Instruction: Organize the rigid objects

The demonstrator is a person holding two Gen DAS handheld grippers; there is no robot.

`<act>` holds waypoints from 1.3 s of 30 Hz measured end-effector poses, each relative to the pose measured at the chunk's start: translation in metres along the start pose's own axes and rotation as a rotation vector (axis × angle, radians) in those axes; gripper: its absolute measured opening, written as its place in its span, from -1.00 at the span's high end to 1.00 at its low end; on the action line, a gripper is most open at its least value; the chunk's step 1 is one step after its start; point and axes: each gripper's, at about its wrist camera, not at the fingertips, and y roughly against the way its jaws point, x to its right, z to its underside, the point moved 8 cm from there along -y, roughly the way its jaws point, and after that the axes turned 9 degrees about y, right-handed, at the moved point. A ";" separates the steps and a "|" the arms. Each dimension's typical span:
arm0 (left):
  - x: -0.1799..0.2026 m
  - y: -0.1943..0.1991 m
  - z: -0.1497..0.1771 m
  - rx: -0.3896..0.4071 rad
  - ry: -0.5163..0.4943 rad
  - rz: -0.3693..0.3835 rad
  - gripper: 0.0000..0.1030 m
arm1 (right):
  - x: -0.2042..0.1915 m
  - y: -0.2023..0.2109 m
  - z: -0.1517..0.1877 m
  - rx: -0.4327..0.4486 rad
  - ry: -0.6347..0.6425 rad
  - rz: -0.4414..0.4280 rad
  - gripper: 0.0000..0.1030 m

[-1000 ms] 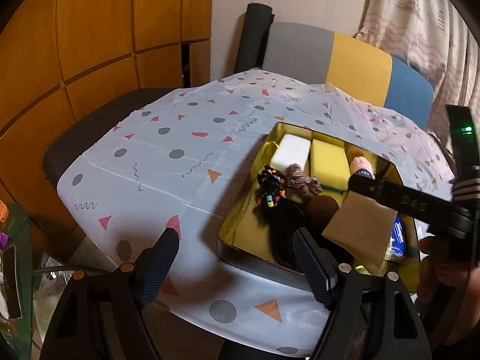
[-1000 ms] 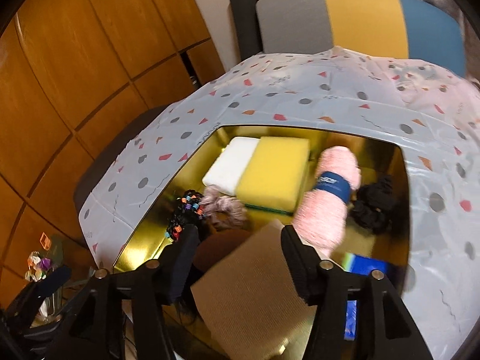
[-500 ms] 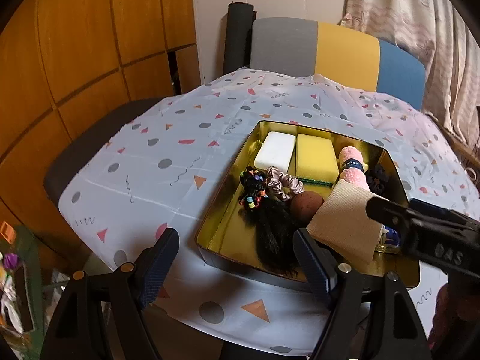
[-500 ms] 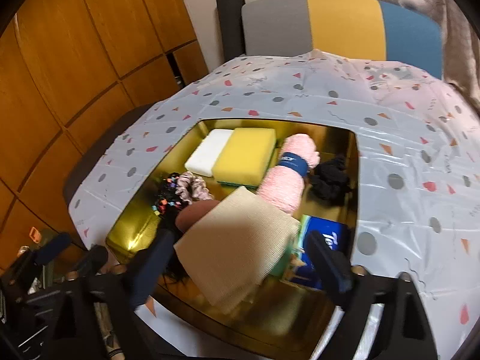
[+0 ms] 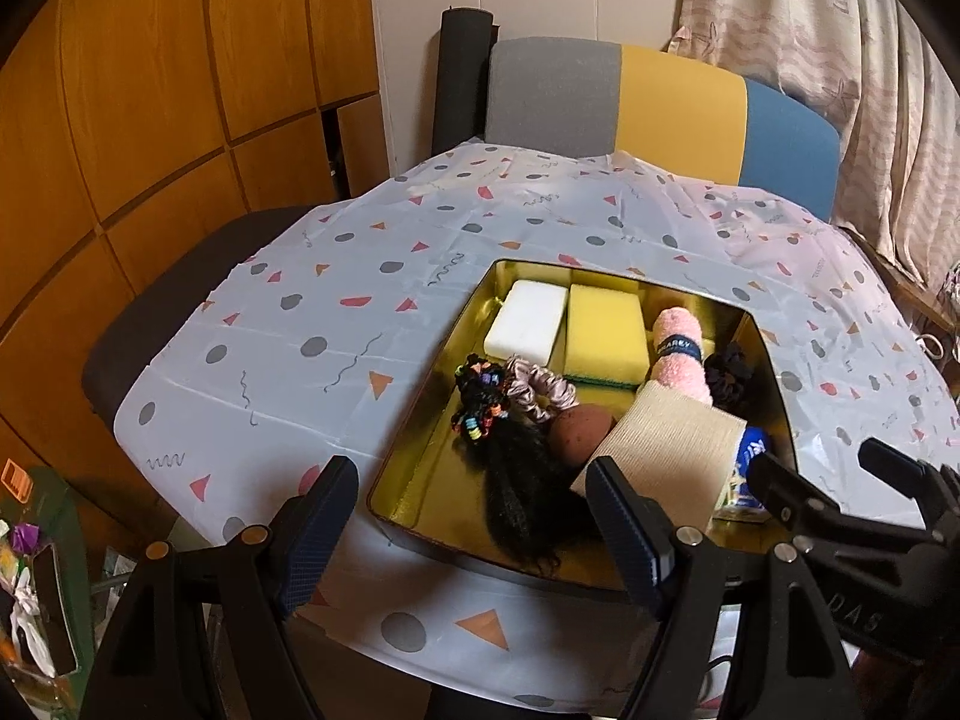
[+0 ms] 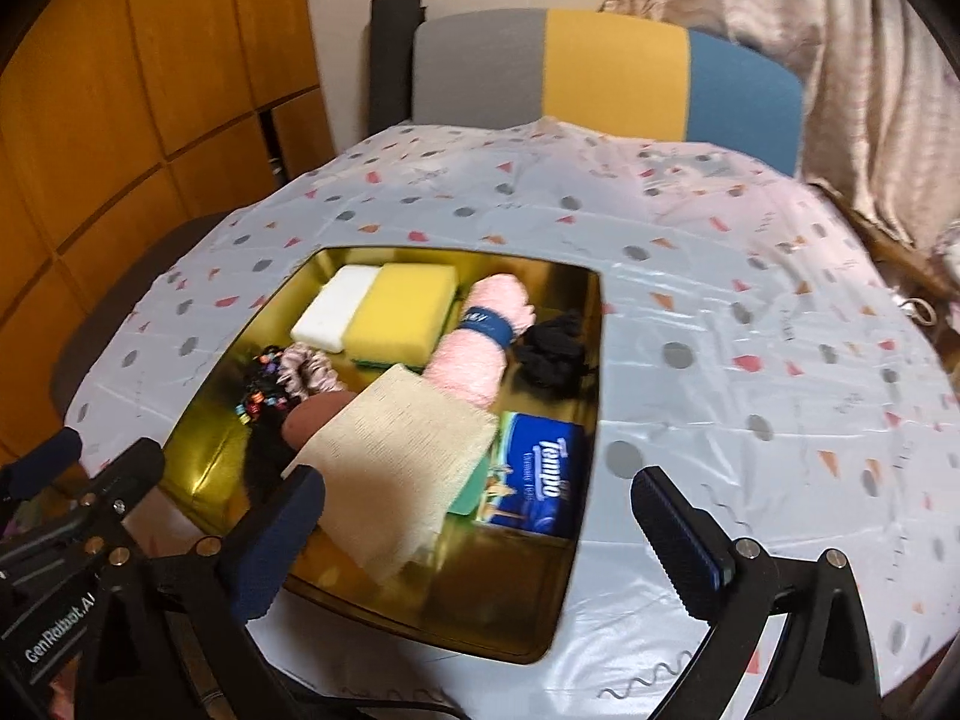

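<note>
A gold tin (image 6: 210, 468) on the spotted tablecloth holds a white sponge (image 6: 333, 315), a yellow sponge (image 6: 402, 312), a pink rolled towel (image 6: 480, 348), scrunchies, dark hair and a blue Tempo tissue pack (image 6: 540, 480). A beige cloth (image 6: 402, 456) lies loose on top of them near the tin's front. My right gripper (image 6: 480, 516) hovers over the tin's near edge. Its jaws are opening wide and its pads touch nothing. My left gripper (image 5: 471, 528) stands open above the tin's near left corner (image 5: 384, 510), with nothing held.
A chair (image 5: 660, 102) with a grey, yellow and blue back stands behind the table. Wooden panels (image 5: 150, 90) fill the left side and a curtain (image 5: 840, 60) hangs at the right. Bare tablecloth (image 5: 300, 330) spreads left of the tin and more (image 6: 750, 360) lies to its right.
My right gripper let go of the beige cloth, opened wide and drew back. The cloth now rests in the tin. The left gripper also pulled back a little.
</note>
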 end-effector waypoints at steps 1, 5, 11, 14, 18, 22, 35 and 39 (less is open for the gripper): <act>0.000 0.001 -0.001 0.002 0.001 0.003 -0.53 | 0.001 0.002 0.000 0.004 -0.007 0.006 -0.99; -0.003 0.002 -0.001 0.006 0.000 -0.012 -0.53 | 0.007 0.009 0.000 0.017 -0.024 0.051 -1.00; -0.010 0.003 -0.002 0.005 0.004 -0.037 -0.53 | 0.011 0.008 0.003 -0.016 -0.038 0.109 -1.00; -0.012 0.004 -0.003 0.010 0.004 -0.049 -0.53 | 0.009 0.008 0.005 -0.017 -0.043 0.101 -1.00; -0.011 0.002 -0.001 -0.003 -0.005 -0.058 -0.53 | 0.008 0.011 0.003 -0.007 -0.041 0.109 -1.00; -0.006 0.001 0.002 -0.011 -0.024 -0.047 -0.53 | 0.009 0.012 0.001 -0.001 -0.045 0.122 -1.00; -0.001 0.002 0.004 -0.006 -0.043 -0.045 -0.53 | 0.012 0.011 0.002 -0.009 -0.058 0.125 -1.00; -0.002 0.003 0.004 -0.005 -0.042 -0.046 -0.53 | 0.013 0.010 0.003 -0.013 -0.062 0.122 -1.00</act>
